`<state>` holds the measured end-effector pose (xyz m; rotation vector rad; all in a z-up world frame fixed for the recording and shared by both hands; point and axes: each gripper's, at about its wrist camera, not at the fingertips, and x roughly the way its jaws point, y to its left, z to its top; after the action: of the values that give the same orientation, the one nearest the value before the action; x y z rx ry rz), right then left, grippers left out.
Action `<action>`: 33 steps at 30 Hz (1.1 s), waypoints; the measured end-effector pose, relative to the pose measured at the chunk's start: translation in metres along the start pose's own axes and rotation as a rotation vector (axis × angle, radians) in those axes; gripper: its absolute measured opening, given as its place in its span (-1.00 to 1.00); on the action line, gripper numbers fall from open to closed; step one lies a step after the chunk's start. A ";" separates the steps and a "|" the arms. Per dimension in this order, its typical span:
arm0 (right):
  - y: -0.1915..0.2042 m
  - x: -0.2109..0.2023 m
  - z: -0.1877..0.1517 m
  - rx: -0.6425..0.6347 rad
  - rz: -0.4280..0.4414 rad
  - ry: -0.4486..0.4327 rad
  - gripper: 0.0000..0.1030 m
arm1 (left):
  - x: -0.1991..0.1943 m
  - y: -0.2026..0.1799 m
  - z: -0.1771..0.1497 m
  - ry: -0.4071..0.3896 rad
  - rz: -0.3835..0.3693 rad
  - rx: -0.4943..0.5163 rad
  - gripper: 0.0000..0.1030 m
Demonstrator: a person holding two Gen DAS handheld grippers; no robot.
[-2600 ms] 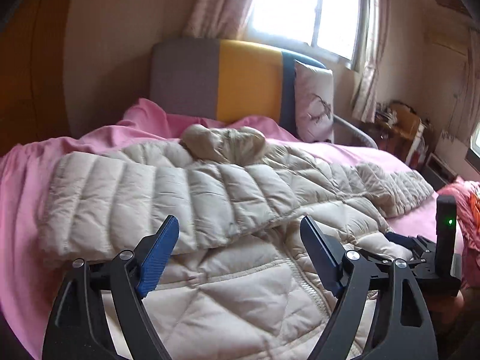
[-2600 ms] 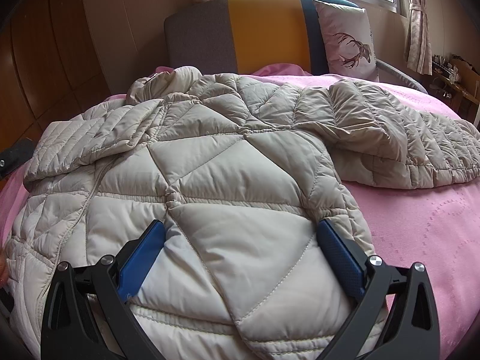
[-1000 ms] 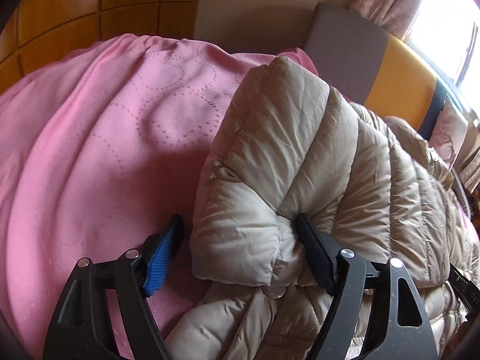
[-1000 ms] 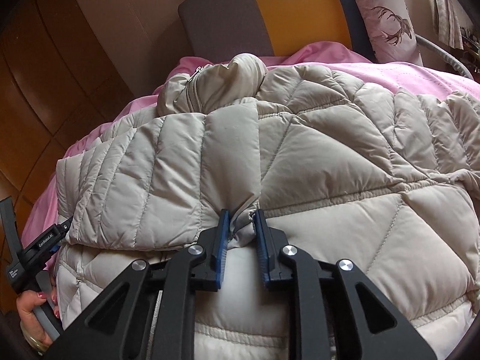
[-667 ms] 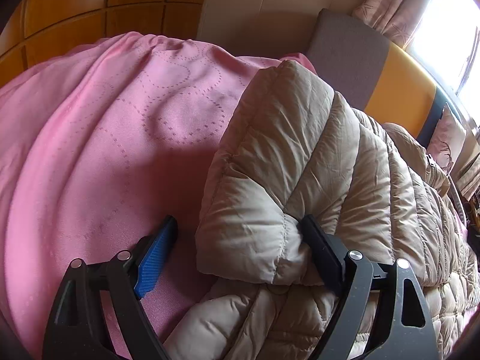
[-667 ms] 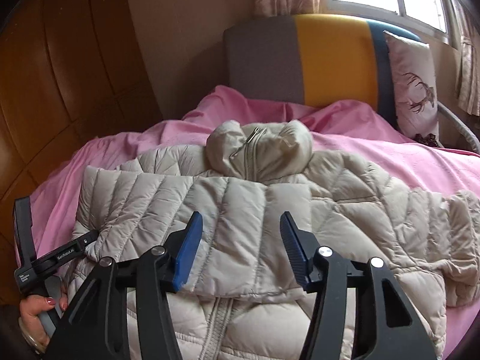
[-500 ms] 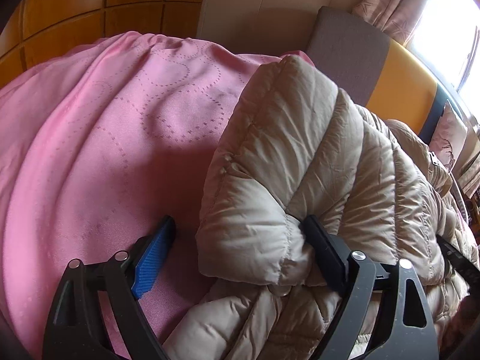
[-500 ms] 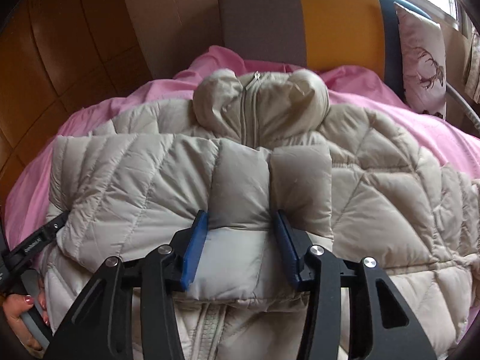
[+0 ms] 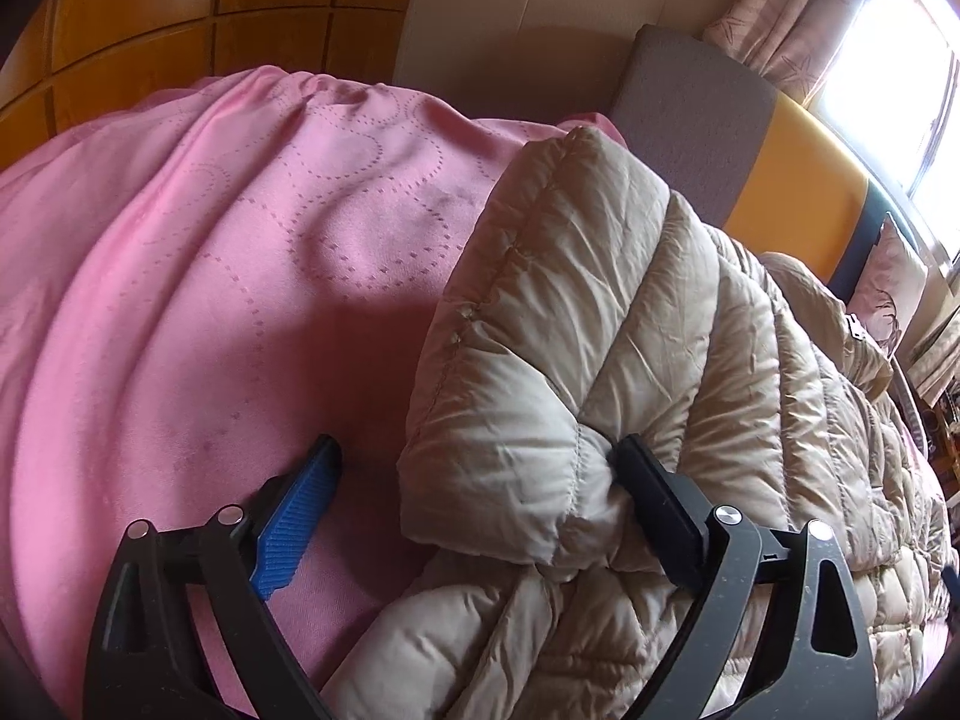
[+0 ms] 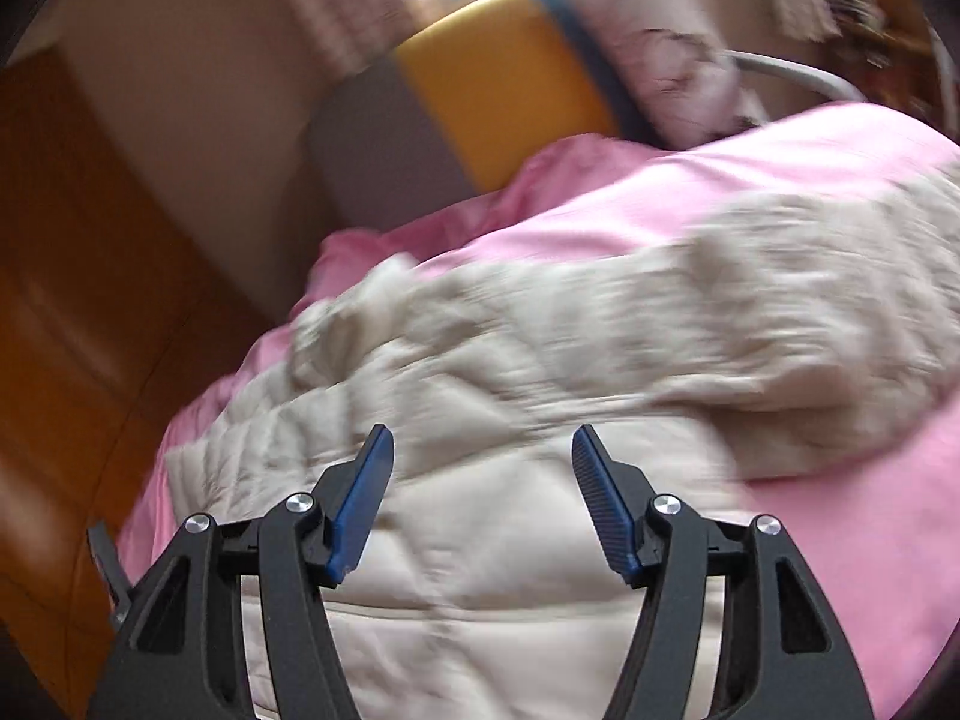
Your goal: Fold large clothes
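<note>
Right gripper, now let go, is swinging off the puffy beige quilted jacket; left gripper is gaping around its folded sleeve, probably needing to pinch next.

Jacket: beige quilted cloth, puffy, faint sheen, fine creases, stitched seams. Blanket under jacket: pink matt cloth, soft, dotted ring pattern pressed in. Left gripper: matt black plastic, blue ribbed pads, shiny metal pins. Panelling behind blanket: glossy orange-brown wood. Headboard: grey matt woven fabric.
</note>
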<state>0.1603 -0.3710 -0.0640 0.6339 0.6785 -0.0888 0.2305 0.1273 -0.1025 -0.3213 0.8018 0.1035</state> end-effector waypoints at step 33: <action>-0.255 -0.086 0.106 0.508 -0.151 -0.291 -0.79 | -0.025 -0.014 -0.051 0.008 0.020 0.163 0.92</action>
<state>0.0813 -0.6494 -0.0799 1.0327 0.4179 -0.4956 0.1813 0.0988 -0.1142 -0.1602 0.8164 0.0547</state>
